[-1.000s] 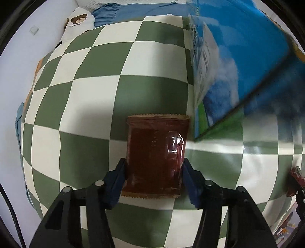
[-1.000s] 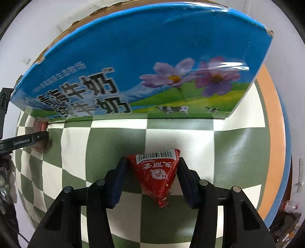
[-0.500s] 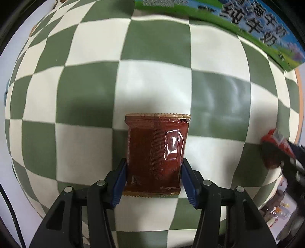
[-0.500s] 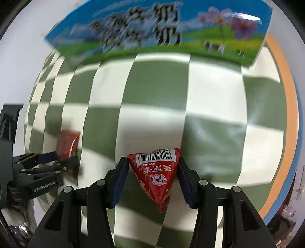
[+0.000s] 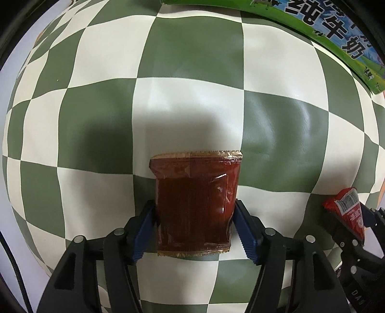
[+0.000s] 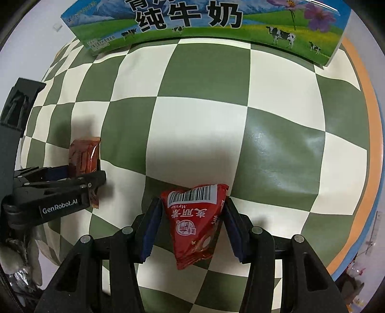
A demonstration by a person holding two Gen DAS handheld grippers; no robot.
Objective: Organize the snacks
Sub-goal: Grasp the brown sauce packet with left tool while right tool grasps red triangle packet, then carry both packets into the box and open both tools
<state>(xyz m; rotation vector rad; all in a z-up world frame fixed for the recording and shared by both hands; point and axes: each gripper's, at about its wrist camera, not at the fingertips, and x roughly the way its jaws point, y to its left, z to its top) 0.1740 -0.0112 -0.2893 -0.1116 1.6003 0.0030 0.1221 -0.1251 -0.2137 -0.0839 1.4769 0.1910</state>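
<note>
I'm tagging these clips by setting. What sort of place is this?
Probably a home, at a table under a green-and-white checkered cloth. A milk carton box stands at its far edge, and each gripper holds a snack: a brown packet and a red triangular packet.

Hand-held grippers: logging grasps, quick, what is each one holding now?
Left hand-held gripper: closed on the brown packet.
Right hand-held gripper: closed on the red triangular packet.

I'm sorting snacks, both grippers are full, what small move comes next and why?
Probably lower both to the green-and-white checkered cloth: left gripper clamps the brown rectangular packet, right gripper the red triangular packet, both near the bare cloth.
</note>
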